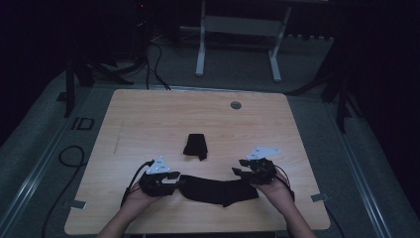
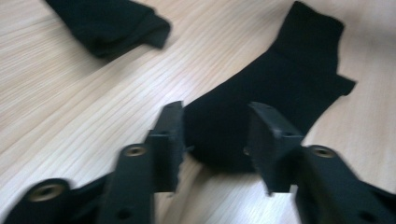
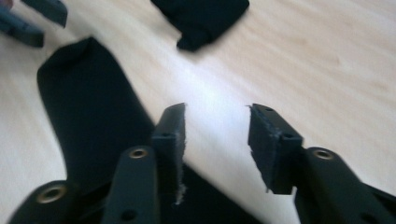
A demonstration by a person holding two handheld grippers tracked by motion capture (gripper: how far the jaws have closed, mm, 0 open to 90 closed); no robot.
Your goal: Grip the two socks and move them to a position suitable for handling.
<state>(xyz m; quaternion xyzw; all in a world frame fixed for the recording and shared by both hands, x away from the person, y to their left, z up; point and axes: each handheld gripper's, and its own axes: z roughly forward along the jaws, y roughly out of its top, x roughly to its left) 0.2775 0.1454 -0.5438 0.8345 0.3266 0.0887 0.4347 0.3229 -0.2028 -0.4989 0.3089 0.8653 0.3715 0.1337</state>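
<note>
High view has the wooden table (image 1: 148, 119), a flat black sock (image 1: 218, 191) at its near edge between the open left gripper (image 1: 179, 181) and open right gripper (image 1: 239, 167), and a folded sock (image 1: 196, 146) beyond: probably pre-grasp, next pinching its ends

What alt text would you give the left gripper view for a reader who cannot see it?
The left gripper, jaws open, hangs low over one end of a flat black sock on a light wooden table, the sock's rounded end lying between the jaws. A second, folded black cloth lies farther off at the upper left. The picture is slightly blurred.
</note>
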